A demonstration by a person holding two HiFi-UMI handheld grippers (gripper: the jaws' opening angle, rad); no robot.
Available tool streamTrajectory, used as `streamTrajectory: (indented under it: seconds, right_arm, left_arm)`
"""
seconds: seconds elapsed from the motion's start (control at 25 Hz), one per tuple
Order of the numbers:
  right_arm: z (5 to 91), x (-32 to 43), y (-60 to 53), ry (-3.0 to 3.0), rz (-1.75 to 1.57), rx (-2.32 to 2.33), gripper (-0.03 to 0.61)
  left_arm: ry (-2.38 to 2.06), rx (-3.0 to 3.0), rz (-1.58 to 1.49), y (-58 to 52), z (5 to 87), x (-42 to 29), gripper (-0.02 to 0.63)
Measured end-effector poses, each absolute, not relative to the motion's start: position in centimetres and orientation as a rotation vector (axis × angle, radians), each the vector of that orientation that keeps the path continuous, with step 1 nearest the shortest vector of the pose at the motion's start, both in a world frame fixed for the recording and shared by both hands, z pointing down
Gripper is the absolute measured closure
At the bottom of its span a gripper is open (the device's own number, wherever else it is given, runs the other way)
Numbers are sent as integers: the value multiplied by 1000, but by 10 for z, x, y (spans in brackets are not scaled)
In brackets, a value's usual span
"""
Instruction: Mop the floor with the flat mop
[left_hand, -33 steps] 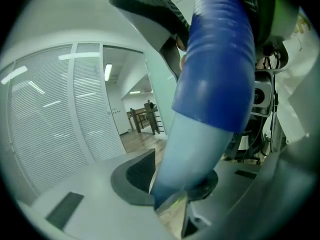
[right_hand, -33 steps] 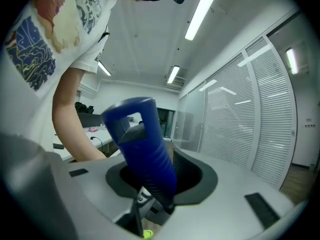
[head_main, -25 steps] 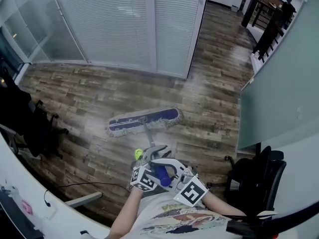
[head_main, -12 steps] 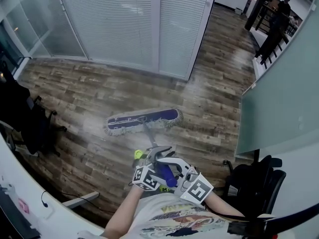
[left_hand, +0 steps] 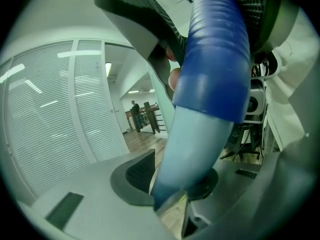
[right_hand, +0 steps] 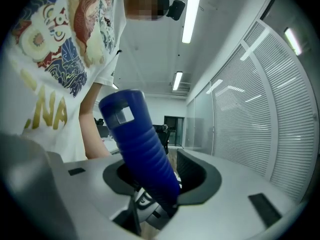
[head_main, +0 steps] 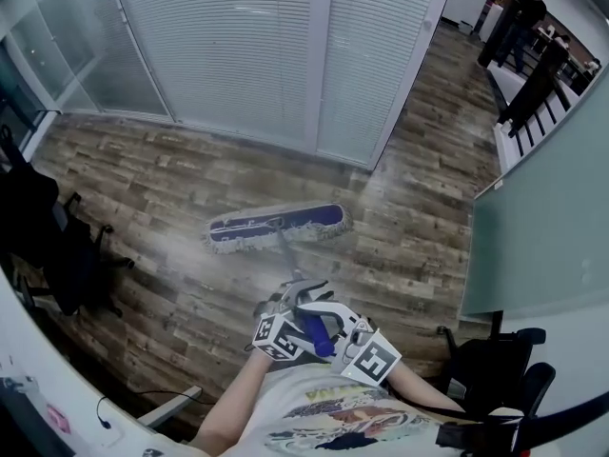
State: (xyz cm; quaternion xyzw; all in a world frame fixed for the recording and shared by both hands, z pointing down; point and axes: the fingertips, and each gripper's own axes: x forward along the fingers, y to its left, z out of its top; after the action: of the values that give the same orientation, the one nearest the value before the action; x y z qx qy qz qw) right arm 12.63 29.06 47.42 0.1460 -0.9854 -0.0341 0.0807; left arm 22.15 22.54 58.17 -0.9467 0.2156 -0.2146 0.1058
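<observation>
Left fingers (left_hand: 137,173): clenched on the pale blue lower part of the mop handle (left_hand: 200,134), which runs straight through them.
Right fingers (right_hand: 194,176): have just been opening. The ribbed dark blue handle top (right_hand: 142,149) stands between them with a gap on one side, so they look released rather than gripping.
Flat mop head (head_main: 278,225): lies flat on the wood floor (head_main: 143,174) at twelve o'clock from the hands, long side across, near the blind-covered glass wall (head_main: 238,46).
Step in hand: a mopping stroke, judged mid-pass while the upper hand regrips.
Next move: likely calls for the right fingers to close on the handle top again. The head then needs steering over fresh boards, kept flat and clear of the office chair (head_main: 57,246) at nine o'clock.
</observation>
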Motion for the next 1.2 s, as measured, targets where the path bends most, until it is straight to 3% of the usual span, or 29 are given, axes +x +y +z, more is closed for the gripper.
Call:
streamTrajectory:
  seconds: [0.36,1.2]
  right_arm:
    - [463,60,150,-2984,-180,542,403]
    - [457,33,-136,-3091,-145,503,397]
  left_arm:
    - [611,-2796,-594,90,576,156,535]
    - [696,-2788,-689,-201,582,124,529]
